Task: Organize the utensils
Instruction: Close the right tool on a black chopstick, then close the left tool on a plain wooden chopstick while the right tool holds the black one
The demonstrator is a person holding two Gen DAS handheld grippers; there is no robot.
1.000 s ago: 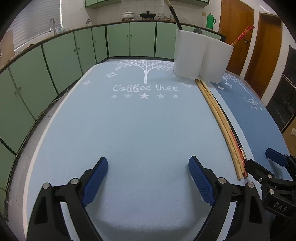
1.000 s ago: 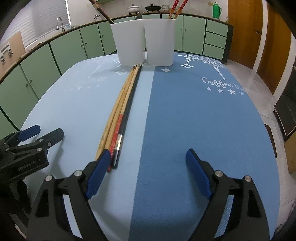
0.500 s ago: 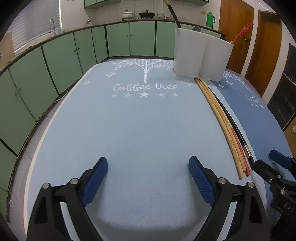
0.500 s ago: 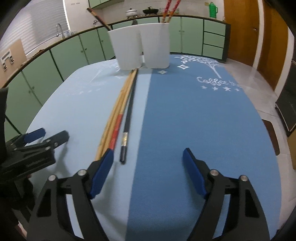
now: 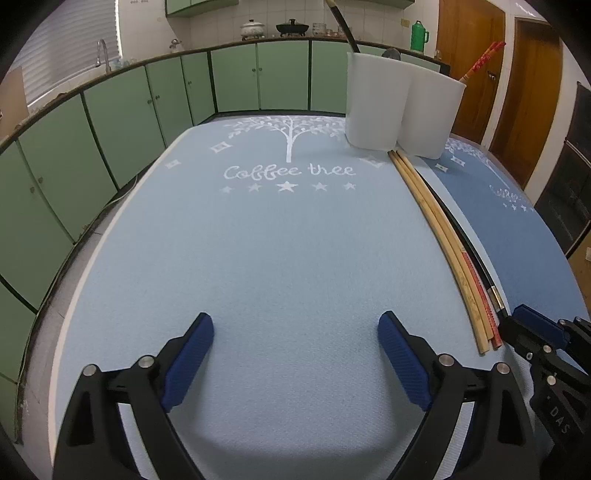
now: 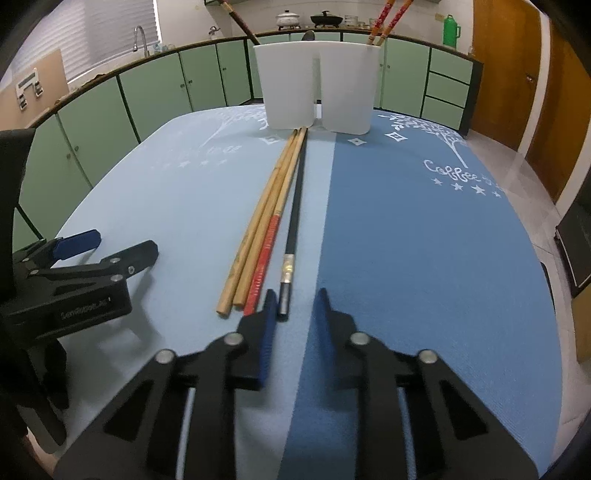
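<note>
From my left wrist camera, the left gripper [image 5: 295,354] hovers over the pale blue mat [image 5: 258,258] on the worktop with its fingers spread wide and nothing between them. Off to the right lie the loose chopsticks [image 5: 448,243], running from near my right gripper [image 5: 532,332] up to the foot of the white holder [image 5: 402,107]. That holder already has a dark utensil [image 5: 341,22] standing in its left cup and red chopsticks [image 5: 482,61] in its right one, so I judge part of the sorting is done.

From my right wrist camera, four sticks remain flat on the mat: two plain bamboo ones [image 6: 258,229], a red-handled one [image 6: 264,258] and a black chopstick [image 6: 293,218] with a silver band. The right gripper [image 6: 293,314] sits at the near end of the black one, its fingers closing and now narrow. The stick's tip lies just ahead of the left finger [image 6: 269,321]; I see nothing clamped yet.

By my reading, all four sticks still need lifting into the holder, starting with the black one.
</note>
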